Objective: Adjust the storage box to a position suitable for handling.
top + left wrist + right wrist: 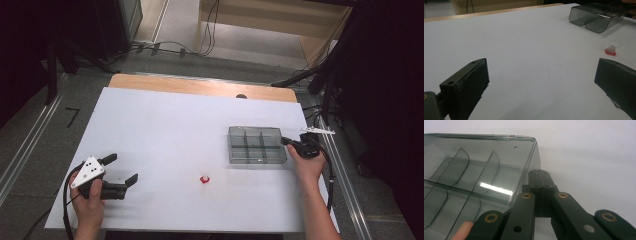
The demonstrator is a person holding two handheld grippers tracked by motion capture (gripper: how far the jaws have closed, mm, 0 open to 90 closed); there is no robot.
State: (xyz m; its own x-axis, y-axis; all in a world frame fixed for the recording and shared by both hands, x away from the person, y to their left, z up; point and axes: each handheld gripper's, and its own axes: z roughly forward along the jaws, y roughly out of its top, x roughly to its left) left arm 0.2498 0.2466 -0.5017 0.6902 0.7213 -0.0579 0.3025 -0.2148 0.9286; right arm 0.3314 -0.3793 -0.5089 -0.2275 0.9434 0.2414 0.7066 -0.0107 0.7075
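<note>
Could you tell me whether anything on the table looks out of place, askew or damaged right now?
Only one small thing: the red-based clear cap sits alone on the white table, well apart from the smoky compartment box. The box lies flat, its compartments bare, with no damage that I can see. The right gripper, jaws shut, is at the box's right edge.

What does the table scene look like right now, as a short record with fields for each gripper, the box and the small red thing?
left gripper: jaws open, nothing between them, resting near the table's left front
right gripper: jaws shut, tips at the right end wall of the box; whether it grips the wall cannot be told
box: smoky clear plastic, divided into compartments, looks empty, on the right of the table
red-based piece: small, clear top, lying alone between the grippers
table: white sheet over a wooden top
</note>
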